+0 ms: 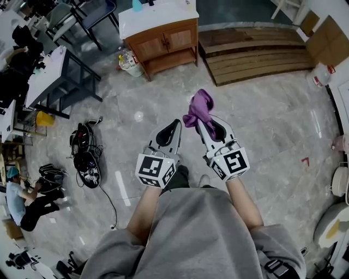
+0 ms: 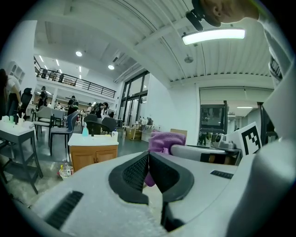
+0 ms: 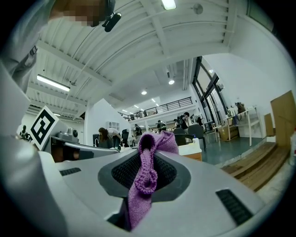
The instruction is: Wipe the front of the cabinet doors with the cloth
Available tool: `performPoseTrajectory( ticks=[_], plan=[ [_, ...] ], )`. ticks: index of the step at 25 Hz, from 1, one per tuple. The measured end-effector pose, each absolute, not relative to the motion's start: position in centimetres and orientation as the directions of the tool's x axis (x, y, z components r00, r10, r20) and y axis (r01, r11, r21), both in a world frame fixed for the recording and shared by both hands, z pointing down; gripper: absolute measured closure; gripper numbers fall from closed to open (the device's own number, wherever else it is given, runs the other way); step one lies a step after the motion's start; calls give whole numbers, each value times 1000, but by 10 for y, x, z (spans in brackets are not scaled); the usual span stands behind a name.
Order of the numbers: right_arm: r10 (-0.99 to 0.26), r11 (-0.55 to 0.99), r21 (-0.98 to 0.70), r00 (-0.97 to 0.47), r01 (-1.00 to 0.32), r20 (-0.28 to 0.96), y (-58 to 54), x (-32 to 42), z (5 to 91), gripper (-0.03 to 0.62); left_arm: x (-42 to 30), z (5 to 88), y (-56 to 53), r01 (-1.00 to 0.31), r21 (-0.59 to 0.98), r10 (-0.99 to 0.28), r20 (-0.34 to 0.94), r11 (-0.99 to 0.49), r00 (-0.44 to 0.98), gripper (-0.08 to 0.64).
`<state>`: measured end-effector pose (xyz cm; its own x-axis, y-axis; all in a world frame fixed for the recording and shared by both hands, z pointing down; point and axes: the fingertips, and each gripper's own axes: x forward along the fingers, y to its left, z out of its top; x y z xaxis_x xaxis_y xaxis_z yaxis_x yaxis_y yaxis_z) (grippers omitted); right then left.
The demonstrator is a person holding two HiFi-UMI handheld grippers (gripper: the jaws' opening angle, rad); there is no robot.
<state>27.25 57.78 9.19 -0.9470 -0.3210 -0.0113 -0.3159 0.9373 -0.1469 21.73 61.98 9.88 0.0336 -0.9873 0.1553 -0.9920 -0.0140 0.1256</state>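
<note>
A purple cloth (image 1: 199, 109) is pinched in my right gripper (image 1: 205, 121) and bunches up past its tips; in the right gripper view the purple cloth (image 3: 147, 171) hangs between the black pads. My left gripper (image 1: 173, 126) is held beside it, shut with nothing in it, its pads (image 2: 141, 171) pressed together. The wooden cabinet (image 1: 163, 41) with a white top and two small doors stands well ahead on the floor, far from both grippers; the same cabinet (image 2: 92, 155) shows small in the left gripper view.
A blue bottle (image 1: 137, 5) stands on the cabinet top. A bin with bottles (image 1: 128, 61) sits at its left. Wooden pallets (image 1: 256, 52) lie at the right. Bags and cables (image 1: 84, 152) lie on the floor at the left, near desks (image 1: 52, 76).
</note>
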Motion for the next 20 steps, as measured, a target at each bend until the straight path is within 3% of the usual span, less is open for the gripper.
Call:
performPoseTrajectory(
  ticks=[11,20],
  plan=[
    [-381,916,-128,-924,-380,19,533,167,89,534,111,99,572,-984,162,-984,144,-77,101,549],
    [-431,892,-125,-900,-435,59,516,130,100,534,64,112,549,-971,213,-977,155,-109,144,549]
  ],
)
